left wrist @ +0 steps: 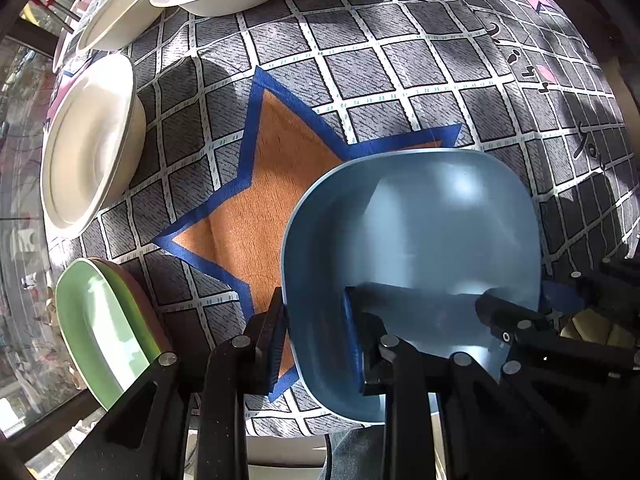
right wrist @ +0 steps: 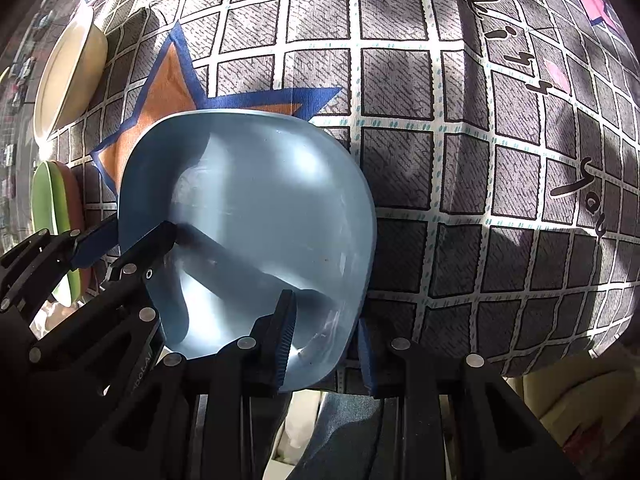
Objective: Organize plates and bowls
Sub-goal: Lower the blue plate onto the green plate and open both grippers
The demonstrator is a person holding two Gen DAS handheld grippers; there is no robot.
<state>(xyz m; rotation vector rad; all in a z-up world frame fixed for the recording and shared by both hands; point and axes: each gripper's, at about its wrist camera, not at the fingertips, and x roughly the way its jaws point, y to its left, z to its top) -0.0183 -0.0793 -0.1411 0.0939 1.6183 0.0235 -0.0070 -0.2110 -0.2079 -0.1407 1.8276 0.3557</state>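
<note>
left wrist: left hand-held gripper [left wrist: 316,338] straddling near-left rim of rounded-square pale blue plastic bowl [left wrist: 420,232] on checked cloth surface [left wrist: 400,60], jaws apart | right wrist: right hand-held gripper [right wrist: 326,346] straddling near-right rim, jaws apart; both equally near

We saw a square bowl [left wrist: 412,240] near the surface's [left wrist: 400,80] front edge, stacked plates [left wrist: 100,328] to its left, three round bowls [left wrist: 92,140] farther back left.
</note>
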